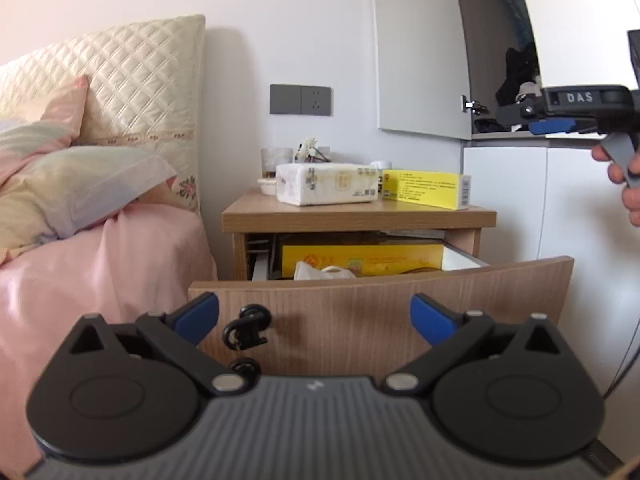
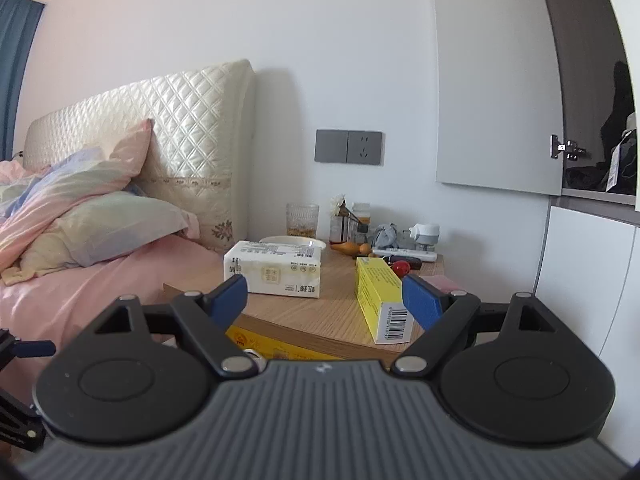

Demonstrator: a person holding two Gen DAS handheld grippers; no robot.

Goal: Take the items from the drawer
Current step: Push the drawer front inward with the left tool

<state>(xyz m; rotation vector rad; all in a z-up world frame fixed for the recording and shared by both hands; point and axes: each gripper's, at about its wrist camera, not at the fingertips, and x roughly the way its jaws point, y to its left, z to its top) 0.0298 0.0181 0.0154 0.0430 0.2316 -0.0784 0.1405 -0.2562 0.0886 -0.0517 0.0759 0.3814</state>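
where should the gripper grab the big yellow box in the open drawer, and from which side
Grip the yellow box by its exposed top long edge, coming down from above. It stands on edge behind the drawer front, so only its upper part shows; the nightstand top overhangs it, so angle in from the front.

drawer (image 1: 380, 304) contents mostly hidden behind its front | person's hand (image 1: 624, 184) cut off at right edge

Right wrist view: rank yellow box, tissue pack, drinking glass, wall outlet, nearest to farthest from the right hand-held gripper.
1. Yellow box, on the nightstand's front right, next to the right hand-held gripper.
2. Tissue pack, left of centre on the top.
3. Drinking glass, at the back.
4. Wall outlet, on the wall behind.
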